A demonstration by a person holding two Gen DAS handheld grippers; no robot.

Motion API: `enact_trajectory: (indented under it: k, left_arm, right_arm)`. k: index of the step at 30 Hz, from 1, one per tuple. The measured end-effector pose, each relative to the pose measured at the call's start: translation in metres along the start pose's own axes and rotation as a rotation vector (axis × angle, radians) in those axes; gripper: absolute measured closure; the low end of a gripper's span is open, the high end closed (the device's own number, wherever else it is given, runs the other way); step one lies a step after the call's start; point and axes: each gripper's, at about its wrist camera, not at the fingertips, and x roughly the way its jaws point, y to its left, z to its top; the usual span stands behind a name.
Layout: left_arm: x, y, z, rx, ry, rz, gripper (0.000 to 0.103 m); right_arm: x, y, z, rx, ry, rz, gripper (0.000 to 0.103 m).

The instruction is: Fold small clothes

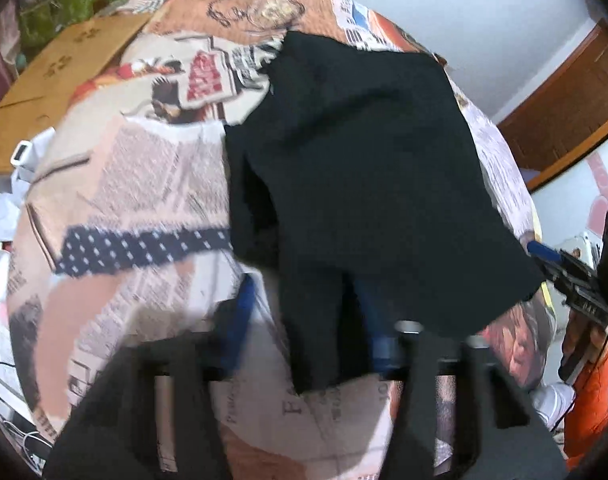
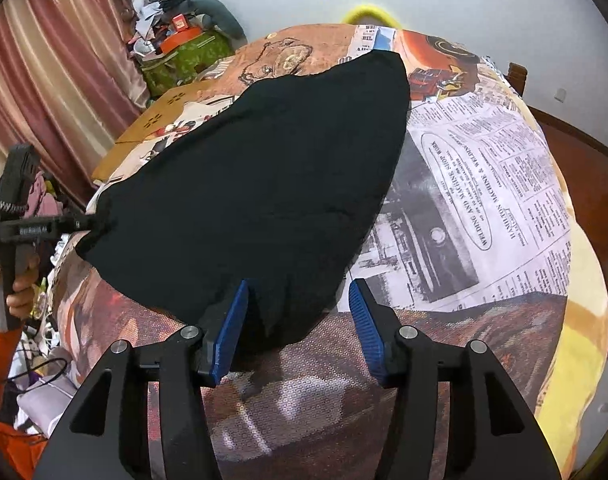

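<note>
Right wrist view: black garment [image 2: 256,184] lies spread on the newspaper-print bed cover [image 2: 483,184], long axis running away; its near corner sits between the parted, unpressing jaws of the right hand-held gripper [image 2: 300,320].

Clearly a lived-in home bedroom: newspaper-print bedspread [image 2: 483,168] over a bed, pink striped curtains [image 2: 56,80], heaped household clutter [image 2: 176,12] beyond its far left corner, brown wooden door [image 1: 575,108].

Left wrist: steep, close, facing 12 o'clock | Right wrist: likewise | Shared: black garment [image 1: 363,168] [image 2: 256,176], printed cloth [image 1: 136,184] [image 2: 483,184].
</note>
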Motion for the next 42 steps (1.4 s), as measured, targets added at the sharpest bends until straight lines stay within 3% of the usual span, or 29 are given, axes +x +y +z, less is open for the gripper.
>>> enact_trajectory:
  k: [3, 5, 11, 16, 18, 23, 27, 34, 36, 37, 40, 42]
  left_arm:
    - [0.0, -0.002, -0.004, -0.004, -0.006, 0.002, 0.094]
    - [-0.011, -0.001, -0.004, -0.006, -0.037, 0.006, 0.101]
    - [-0.04, 0.002, -0.001, 0.015, -0.139, 0.079, 0.101]
    - [-0.016, 0.008, -0.002, 0.037, -0.046, 0.153, 0.101]
    - [-0.011, 0.013, -0.004, 0.016, -0.031, 0.152, 0.094]
    - [-0.024, 0.026, 0.005, -0.054, -0.085, 0.074, 0.046]
    - [-0.021, 0.019, 0.017, -0.026, -0.087, 0.038, 0.043]
    - [0.022, 0.01, 0.019, -0.007, 0.009, 0.008, 0.043]
    - [0.024, 0.008, 0.019, -0.003, -0.006, 0.002, 0.048]
    - [0.024, 0.006, 0.019, 0.003, -0.011, -0.016, 0.058]
    - [0.024, -0.001, 0.018, 0.036, -0.021, -0.038, 0.075]
    - [0.021, -0.005, 0.018, 0.044, -0.023, -0.04, 0.079]
  right_arm:
    - [0.0, 0.0, 0.0, 0.007, -0.002, 0.003, 0.054]
    - [0.0, 0.002, -0.001, 0.009, -0.001, 0.005, 0.054]
    - [0.002, 0.004, -0.006, 0.009, 0.013, 0.002, 0.054]
    - [0.0, 0.006, -0.008, 0.012, 0.013, 0.003, 0.054]
    - [-0.001, 0.007, -0.009, 0.017, 0.01, 0.008, 0.054]
    - [-0.001, 0.009, -0.008, 0.015, 0.017, 0.016, 0.054]
    - [0.006, 0.01, -0.008, 0.016, 0.026, 0.021, 0.045]
    - [0.023, 0.011, -0.01, 0.027, 0.06, 0.054, 0.045]
    - [0.027, 0.008, -0.009, 0.041, 0.067, 0.082, 0.045]
    - [0.03, 0.006, -0.009, 0.05, 0.069, 0.1, 0.047]
    - [0.033, 0.006, -0.007, 0.048, 0.06, 0.147, 0.068]
    - [0.032, 0.011, -0.007, 0.03, 0.056, 0.151, 0.079]
